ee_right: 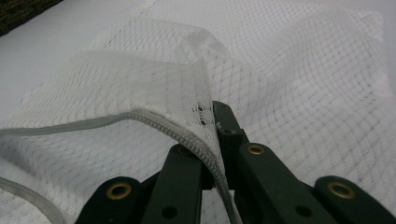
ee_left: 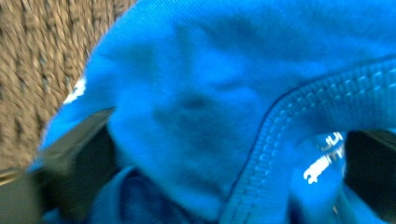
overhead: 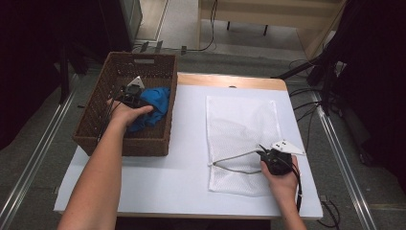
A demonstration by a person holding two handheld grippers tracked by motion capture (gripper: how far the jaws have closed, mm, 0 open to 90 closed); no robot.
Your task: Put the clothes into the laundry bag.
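A blue garment [overhead: 155, 103] lies bunched in the brown wicker basket [overhead: 143, 146] at the table's left. My left gripper [overhead: 131, 98] is down in the basket on the garment. Seen from the left gripper [ee_left: 226, 158], its jaws stand wide apart with blue garment [ee_left: 210, 84] heaped between and over them. A white mesh laundry bag [overhead: 242, 124] lies flat on the table's right half. My right gripper [overhead: 261, 150] is shut on the bag's zipper edge [ee_right: 93, 122] and holds it lifted, so the mouth gapes. In the right gripper view, the right gripper [ee_right: 215, 121] pinches the mesh.
The white table [overhead: 186, 167] has bare surface between basket and bag. The basket's woven wall [ee_left: 32, 70] stands close to the left gripper. Cables [overhead: 311, 103] and dark stands crowd the floor to the right, and metal rails run along both sides.
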